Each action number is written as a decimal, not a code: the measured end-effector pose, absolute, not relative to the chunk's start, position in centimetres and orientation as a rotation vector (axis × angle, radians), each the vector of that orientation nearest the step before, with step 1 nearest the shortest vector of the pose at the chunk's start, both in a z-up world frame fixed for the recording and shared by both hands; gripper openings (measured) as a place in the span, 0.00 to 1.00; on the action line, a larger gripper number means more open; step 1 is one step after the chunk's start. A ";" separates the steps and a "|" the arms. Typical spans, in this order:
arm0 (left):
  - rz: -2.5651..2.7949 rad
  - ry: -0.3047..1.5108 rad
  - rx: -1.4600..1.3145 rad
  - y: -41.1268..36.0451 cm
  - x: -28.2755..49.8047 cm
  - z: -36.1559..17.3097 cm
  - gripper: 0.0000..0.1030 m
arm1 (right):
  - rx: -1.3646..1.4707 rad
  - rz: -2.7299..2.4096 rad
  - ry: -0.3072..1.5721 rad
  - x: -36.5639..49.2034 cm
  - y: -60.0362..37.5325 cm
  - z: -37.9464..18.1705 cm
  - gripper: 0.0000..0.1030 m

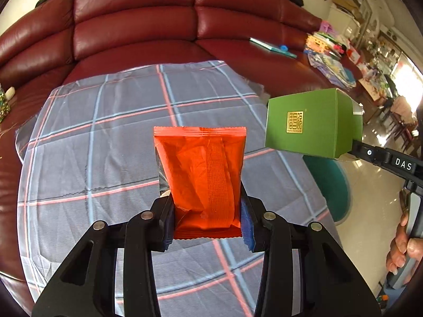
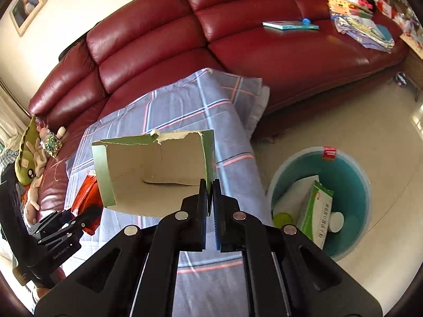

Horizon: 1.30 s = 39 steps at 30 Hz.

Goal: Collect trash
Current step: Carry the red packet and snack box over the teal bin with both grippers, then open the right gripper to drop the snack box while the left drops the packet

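The orange foil packet (image 1: pixel 202 182) is clenched by its lower end between the pads of the left tongs (image 1: pixel 207 220) and is held up above the plaid cloth (image 1: pixel 105 137), not resting on it. The torn green carton (image 2: pixel 156 171), opened and empty as far as can be seen, is pinched by one side wall in the right tongs (image 2: pixel 210 200), whose jaws are drawn almost together on the thin card; it too is carried clear of the cloth. In the left wrist view the same carton is seen from its closed green face, to the right of the packet and apart from it. Both pieces are thus judged to be lifted but not yet dropped. The teal bin (image 2: pixel 351 169) stands on the floor just beside the cloth's edge, to the right of the carton, and a white and green box (image 2: pixel 316 211) and a few smaller items already lie in it, so part of the collecting is judged done. No further loose trash is made out on the cloth in either view. What is left, it appears, is for the carton and the packet to be carried over the bin and released. Behind, the red leather sofa (image 2: pixel 158 52) is strewn with books and papers (image 2: pixel 357 21), which are not taken for trash.
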<state>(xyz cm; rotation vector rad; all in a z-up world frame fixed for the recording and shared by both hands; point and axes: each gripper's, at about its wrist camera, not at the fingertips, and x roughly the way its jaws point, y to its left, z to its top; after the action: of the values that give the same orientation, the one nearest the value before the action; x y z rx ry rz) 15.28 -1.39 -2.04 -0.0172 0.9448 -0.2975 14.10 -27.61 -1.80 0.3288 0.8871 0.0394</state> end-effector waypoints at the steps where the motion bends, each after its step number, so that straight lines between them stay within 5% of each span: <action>1: -0.314 0.945 -0.005 -2.5 15.2 -1.9 0.39 | 0.338 0.027 0.880 13.7 -28.6 -1.7 0.04; 18: -0.571 0.988 0.191 -18.9 13.6 -3.0 0.40 | 0.537 -0.210 0.876 7.0 -44.8 -5.5 0.05; 31: -0.630 1.092 0.236 -25.3 15.1 -7.3 0.40 | 0.577 -0.224 0.949 8.8 -48.2 -9.8 0.06; 35: -0.631 1.115 0.238 -26.1 15.7 -8.2 0.40 | 0.564 -0.195 0.989 10.4 -47.6 -11.2 0.17; 37: -0.630 1.127 0.233 -26.3 16.0 -8.6 0.40 | 0.569 -0.179 1.007 10.8 -47.5 -11.8 0.46; 39: -0.631 1.137 0.230 -26.5 16.4 -9.0 0.40 | 0.552 -0.184 1.005 11.0 -47.3 -11.8 0.51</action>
<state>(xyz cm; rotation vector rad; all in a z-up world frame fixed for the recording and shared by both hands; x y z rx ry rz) 16.38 -26.48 -9.00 0.2302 1.1371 -0.6309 11.03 -47.26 -11.82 0.5524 1.0051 -0.1839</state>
